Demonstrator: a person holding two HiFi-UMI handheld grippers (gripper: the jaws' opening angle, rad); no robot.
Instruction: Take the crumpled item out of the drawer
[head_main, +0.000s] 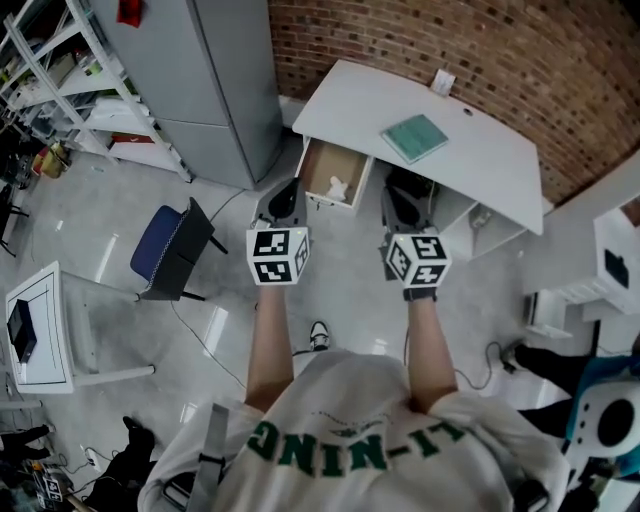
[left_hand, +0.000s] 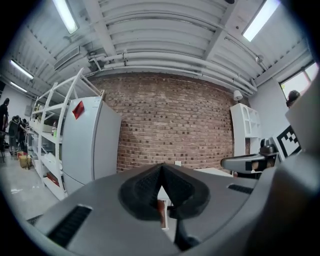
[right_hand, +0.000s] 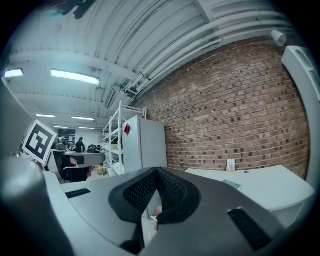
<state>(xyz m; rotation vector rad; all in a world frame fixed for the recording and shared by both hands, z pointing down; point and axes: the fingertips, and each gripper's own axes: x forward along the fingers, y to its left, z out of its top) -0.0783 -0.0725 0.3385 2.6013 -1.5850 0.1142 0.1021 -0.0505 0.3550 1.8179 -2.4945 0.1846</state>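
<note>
**A:** where's the crumpled item right now?

**B:** it's lying in the open drawer, which is pulled out from under the white desk at its left end. Nothing's touching it.

**A:** and the tongs?

**B:** the left gripper is pinched fully closed with nothing in it, hovering just off the desk's front beside the drawer. The right gripper is the same deal, closed and empty, further right along the desk's front. A teal notebook lies on the desk top.
</note>
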